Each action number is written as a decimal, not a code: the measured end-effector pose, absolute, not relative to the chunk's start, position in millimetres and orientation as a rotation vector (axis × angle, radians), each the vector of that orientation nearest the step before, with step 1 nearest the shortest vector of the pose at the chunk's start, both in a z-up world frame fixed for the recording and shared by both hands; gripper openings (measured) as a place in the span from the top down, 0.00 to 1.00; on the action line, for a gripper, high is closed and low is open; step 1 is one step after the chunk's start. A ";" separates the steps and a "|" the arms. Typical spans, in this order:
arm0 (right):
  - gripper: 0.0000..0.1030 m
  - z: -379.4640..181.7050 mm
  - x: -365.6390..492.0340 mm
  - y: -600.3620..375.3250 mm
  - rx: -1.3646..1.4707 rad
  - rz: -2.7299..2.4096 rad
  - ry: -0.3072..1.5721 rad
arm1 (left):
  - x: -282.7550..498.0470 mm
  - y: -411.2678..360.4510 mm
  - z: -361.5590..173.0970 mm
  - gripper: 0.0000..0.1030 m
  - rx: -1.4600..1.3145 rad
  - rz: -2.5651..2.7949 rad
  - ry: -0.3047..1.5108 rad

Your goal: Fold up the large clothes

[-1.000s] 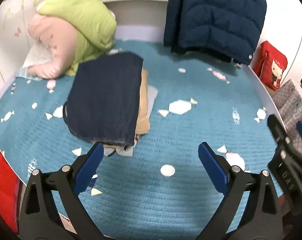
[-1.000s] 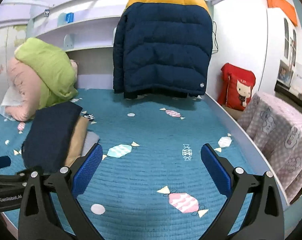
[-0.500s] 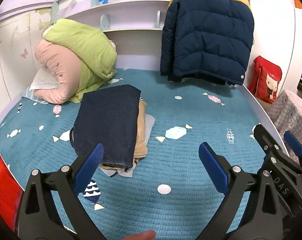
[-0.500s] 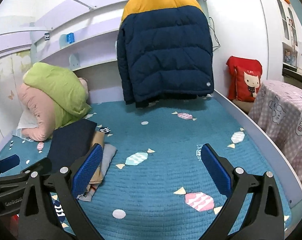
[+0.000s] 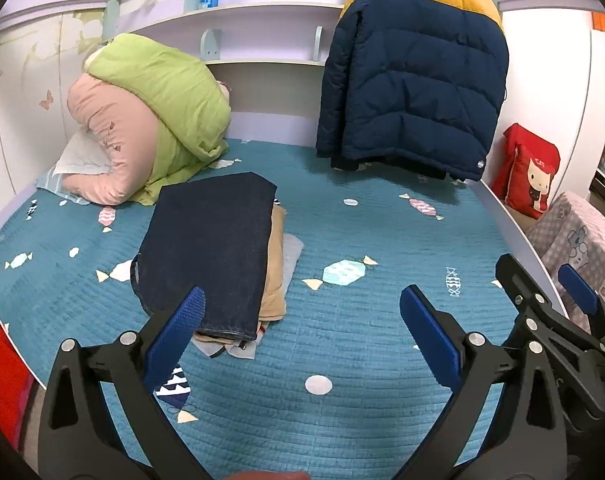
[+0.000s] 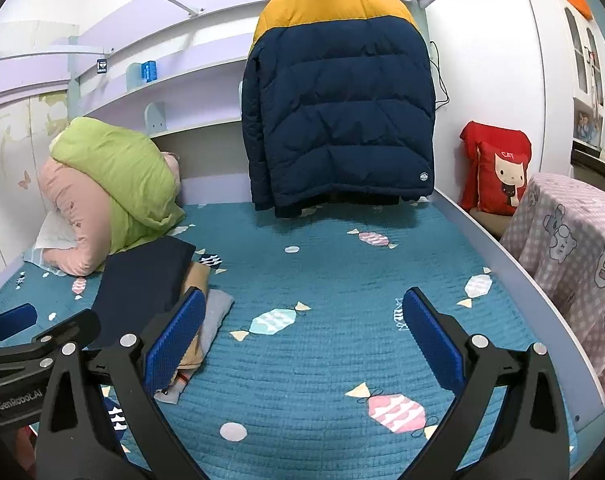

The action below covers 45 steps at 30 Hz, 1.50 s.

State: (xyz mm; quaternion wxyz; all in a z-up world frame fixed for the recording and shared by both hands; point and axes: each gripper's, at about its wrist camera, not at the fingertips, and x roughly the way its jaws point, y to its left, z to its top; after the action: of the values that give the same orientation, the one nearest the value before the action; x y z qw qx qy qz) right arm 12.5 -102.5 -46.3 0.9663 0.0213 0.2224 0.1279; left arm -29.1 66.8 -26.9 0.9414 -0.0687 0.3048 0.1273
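- Left gripper [image 5: 300, 322]: blue pads spread wide apart, nothing between them, held level above the near edge of the teal bed cover [image 5: 382, 240], pointing toward the far wall.
- Right gripper [image 6: 302, 326]: jaws likewise wide apart, empty, raised over the cover's near-right part; left unit visible at its lower left.
- Folded stack [image 5: 212, 258]: dark navy piece on top, tan and grey layers under, lying on cover just ahead-left of left gripper.
- Puffer jacket [image 6: 340, 112], navy w/ yellow yoke, hangs at the far end, well apart from both.
- Green/pink duvet bundle [image 5: 142, 120] in far-left corner.

Quilted matt bedspread [image 5: 342, 360]; puffy, faintly glossy jacket [image 6: 342, 120].
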 end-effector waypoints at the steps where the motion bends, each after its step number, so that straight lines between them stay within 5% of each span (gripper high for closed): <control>1: 0.07 -46.9 13.0 -102.9 0.047 0.261 0.453 | -27.8 67.5 -27.0 0.05 -0.141 0.266 0.625; 45: 0.07 -50.5 13.3 -109.0 0.041 0.227 0.472 | -23.5 67.6 -39.7 0.05 -0.121 0.268 0.688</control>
State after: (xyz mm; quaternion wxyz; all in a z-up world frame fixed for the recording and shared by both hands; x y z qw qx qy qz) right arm 13.3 -109.0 -50.5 0.9657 0.0204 0.2331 0.1123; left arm -23.5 67.6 -39.7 0.9309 -0.0591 0.3358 0.1308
